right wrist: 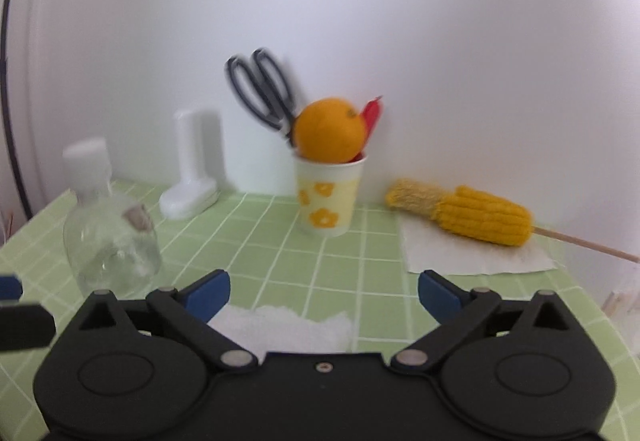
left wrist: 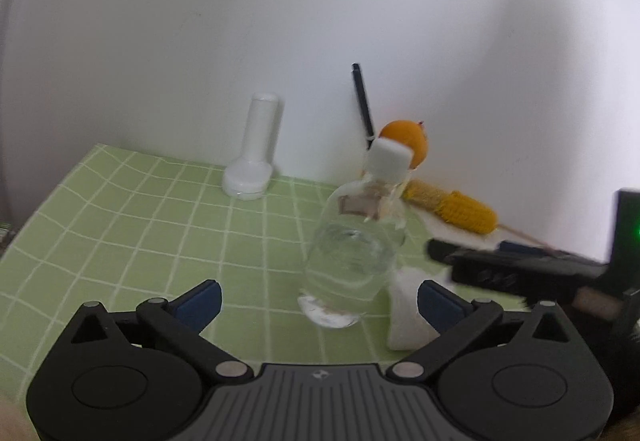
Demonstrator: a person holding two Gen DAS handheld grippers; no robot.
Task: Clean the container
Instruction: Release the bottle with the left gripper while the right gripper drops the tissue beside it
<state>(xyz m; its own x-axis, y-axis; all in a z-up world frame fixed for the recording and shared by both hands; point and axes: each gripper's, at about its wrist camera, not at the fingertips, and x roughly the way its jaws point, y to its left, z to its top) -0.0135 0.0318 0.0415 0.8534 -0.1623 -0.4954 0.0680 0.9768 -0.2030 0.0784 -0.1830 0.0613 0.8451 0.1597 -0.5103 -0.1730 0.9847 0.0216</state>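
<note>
We found both claws spread wide with nothing between the pads. The left gripper [left wrist: 319, 301] had its jaws apart on either side of the clear bottle [left wrist: 352, 245], not touching it — the bottle stood upright on the green checked cloth [left wrist: 132, 225], white cap [left wrist: 390, 157] on, at twelve o'clock from that claw. The right gripper [right wrist: 324, 295] was likewise open, with the white towel [right wrist: 288, 325] lying just under and between its fingers. From the right wrist the bottle sat at ten o'clock. Beyond, at twelve o'clock, a paper cup [right wrist: 330, 201] held an orange [right wrist: 330, 131] and scissors [right wrist: 260, 89]; a corn cob [right wrist: 464, 213] lay at two o'clock on a paper sheet [right wrist: 472, 257].
</note>
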